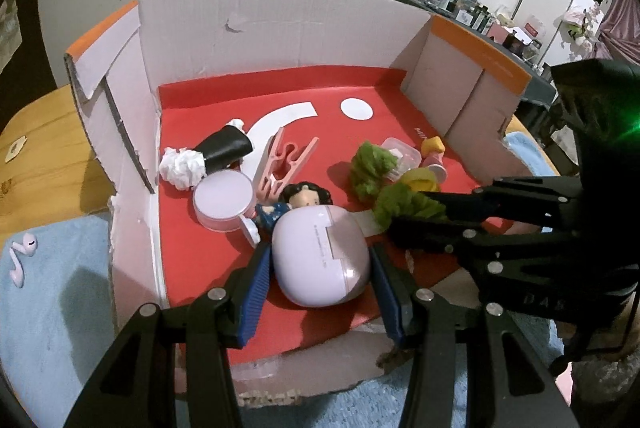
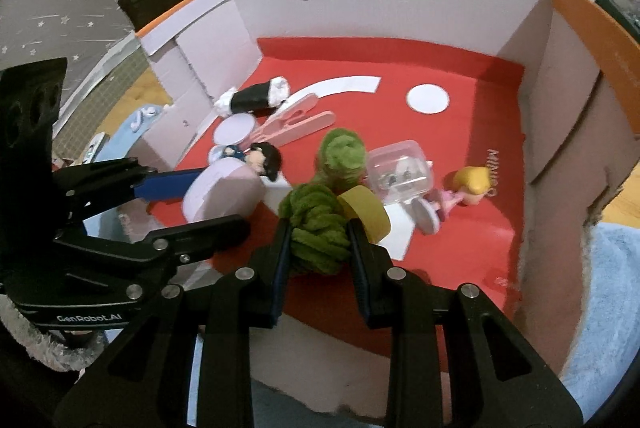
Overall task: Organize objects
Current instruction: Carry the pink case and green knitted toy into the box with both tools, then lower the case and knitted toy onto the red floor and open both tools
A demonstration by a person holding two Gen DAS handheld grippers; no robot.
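Lilac case (image 1: 322,256) in left tongs (image 1: 320,292), green yarn (image 2: 318,232) in right tongs (image 2: 320,260)

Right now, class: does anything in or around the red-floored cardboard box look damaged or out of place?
Yes. The cardboard box's near-left wall is torn and ragged. Two pale pink earbuds lie outside on the blue towel, while their likely lilac case sits inside.

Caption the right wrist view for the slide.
Right claw shut on fuzzy green yarn bundle above red-floored cardboard box; left claw holds lilac oval case.
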